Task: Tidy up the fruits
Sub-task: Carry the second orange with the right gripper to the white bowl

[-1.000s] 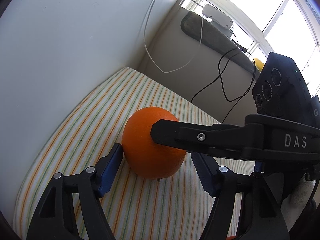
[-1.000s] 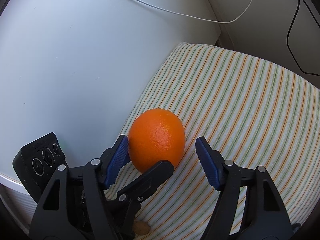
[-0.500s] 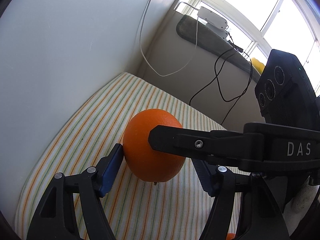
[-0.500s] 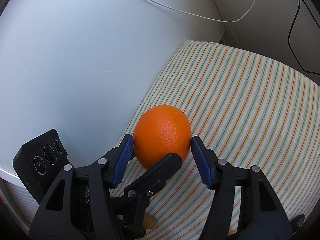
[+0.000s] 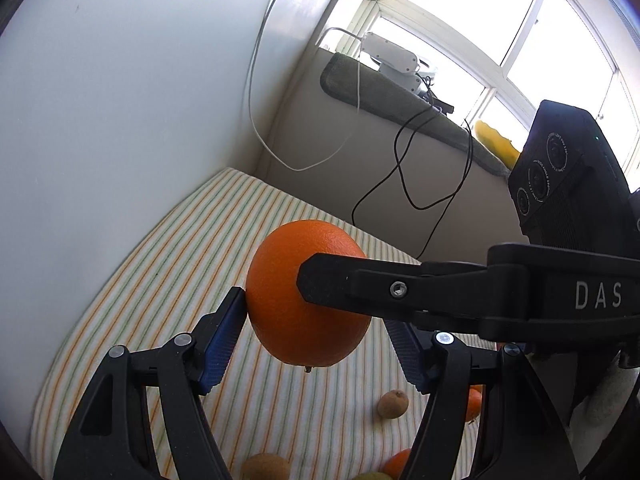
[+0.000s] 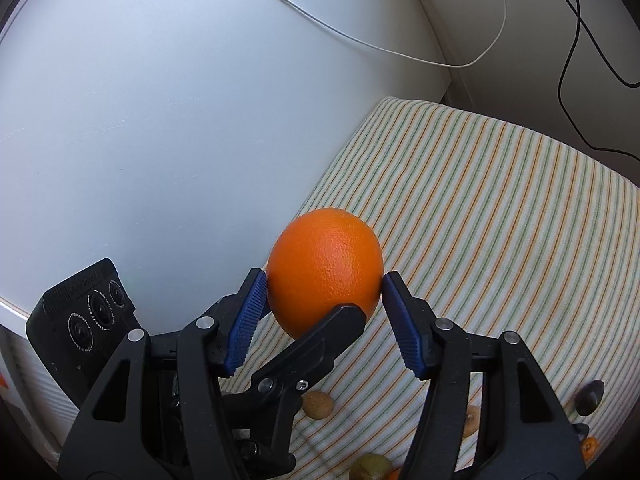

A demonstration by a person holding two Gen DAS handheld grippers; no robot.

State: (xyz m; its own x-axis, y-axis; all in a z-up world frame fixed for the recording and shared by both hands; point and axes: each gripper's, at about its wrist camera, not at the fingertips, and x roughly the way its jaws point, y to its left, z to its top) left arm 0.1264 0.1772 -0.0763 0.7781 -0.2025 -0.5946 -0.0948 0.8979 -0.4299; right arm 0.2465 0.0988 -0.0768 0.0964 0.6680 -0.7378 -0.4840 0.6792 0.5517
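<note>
The orange (image 6: 324, 270) hangs clear above the striped cloth (image 6: 500, 216), pinched crosswise at once by the right tongs (image 6: 322, 300) and the left tongs (image 5: 308, 328), its long axis upright, neither nearer.

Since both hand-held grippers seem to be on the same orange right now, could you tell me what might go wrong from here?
1. The orange is clamped by both the right hand-held gripper and the left hand-held gripper; uneven pulling could twist it free.
2. It hangs clear of the striped cloth, so a slip would likely send it rolling.
3. Small fruits lie below and could be knocked.
</note>
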